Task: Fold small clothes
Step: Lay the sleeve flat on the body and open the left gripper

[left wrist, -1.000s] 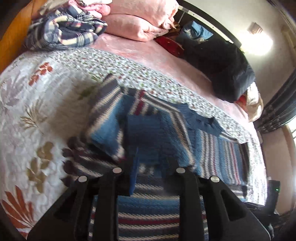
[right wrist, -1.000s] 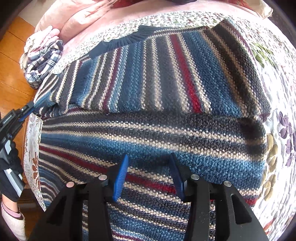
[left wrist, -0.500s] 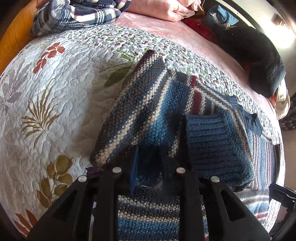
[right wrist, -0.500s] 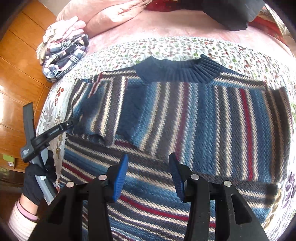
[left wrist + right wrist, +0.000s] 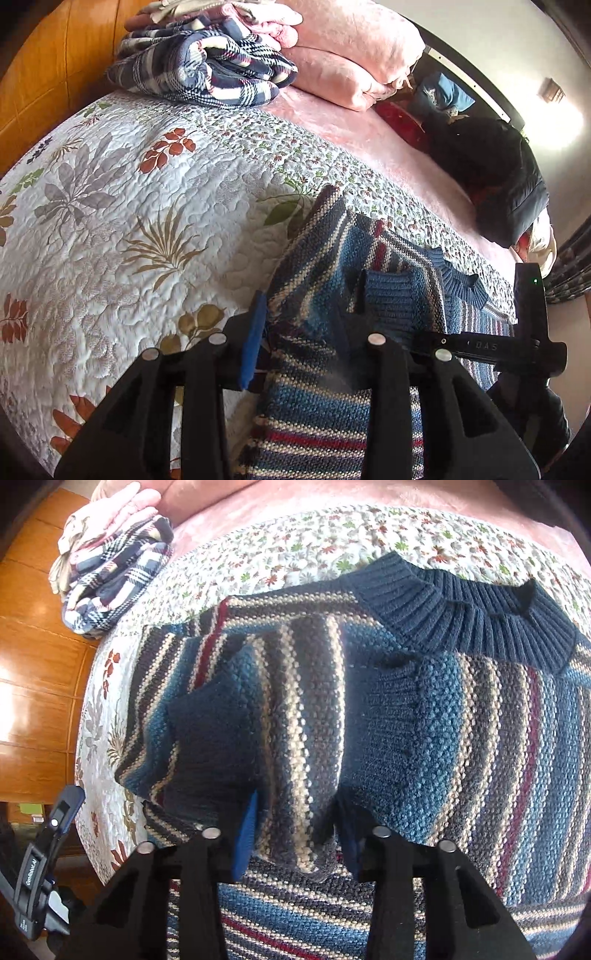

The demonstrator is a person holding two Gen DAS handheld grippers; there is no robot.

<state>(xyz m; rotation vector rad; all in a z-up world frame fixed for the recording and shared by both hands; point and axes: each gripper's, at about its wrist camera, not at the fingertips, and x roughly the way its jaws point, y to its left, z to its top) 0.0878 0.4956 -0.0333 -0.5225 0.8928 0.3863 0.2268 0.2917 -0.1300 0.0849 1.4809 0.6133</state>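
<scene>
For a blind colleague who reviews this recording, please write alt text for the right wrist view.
A striped knit sweater lies on a floral quilt, its sleeve folded across the body, and the right gripper stands open with a bunched fold between its fingers. A folded plaid garment lies at the upper left, and the left gripper shows at the lower left.

White letters "DAS" on black plastic gripper body; small white lettering on other black plastic gripper, too blurred to read.
</scene>
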